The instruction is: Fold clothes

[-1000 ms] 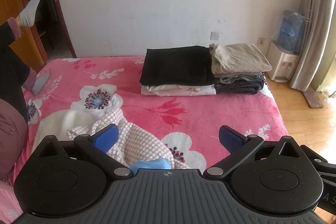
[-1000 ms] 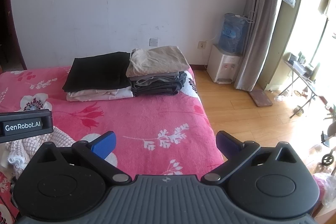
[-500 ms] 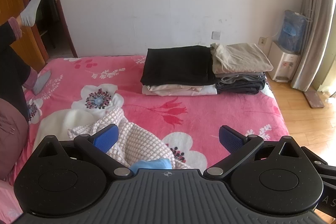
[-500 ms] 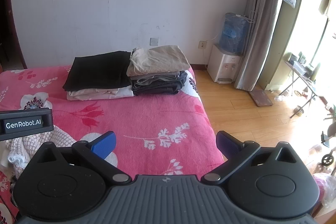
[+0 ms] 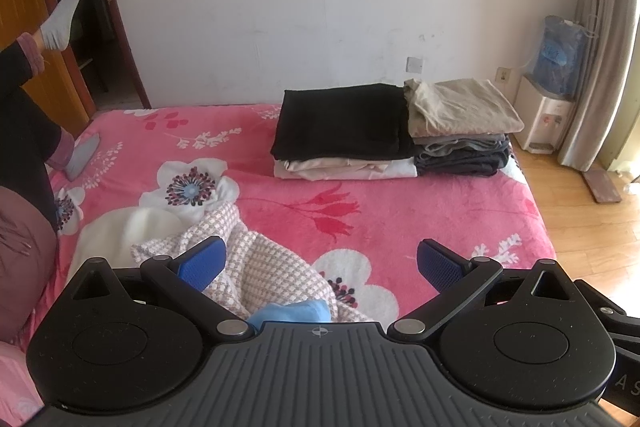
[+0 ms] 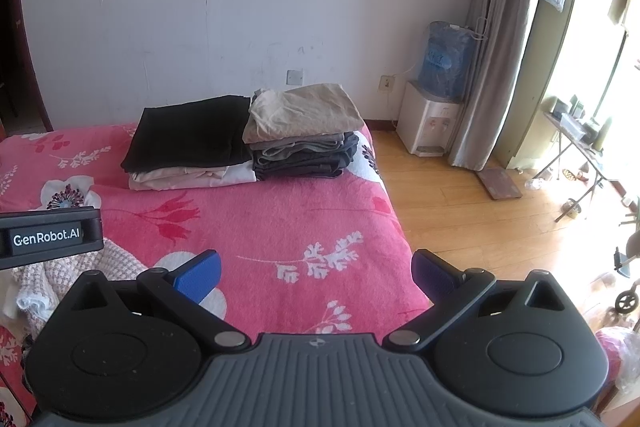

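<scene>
A crumpled pink-and-white checked garment (image 5: pixel 260 263) lies on the pink floral bed (image 5: pixel 400 203), with a blue cloth (image 5: pixel 292 311) and a white piece (image 5: pixel 120 231) beside it. My left gripper (image 5: pixel 320 263) hovers open just above this heap, holding nothing. In the right wrist view the same checked garment (image 6: pixel 72 267) shows at the lower left, under the left gripper's body (image 6: pixel 48 237). My right gripper (image 6: pixel 316 273) stands open and empty over the bed's right part. Two folded stacks sit at the far side: a black-topped one (image 5: pixel 344 123) and a beige-topped one (image 5: pixel 460 107).
A person's legs and socked feet (image 5: pixel 60 15) are at the left by a wooden door frame. The bed's right edge (image 6: pixel 396 219) drops to wooden floor. A water dispenser (image 6: pixel 436 107) and grey curtain (image 6: pixel 496 47) stand by the far wall.
</scene>
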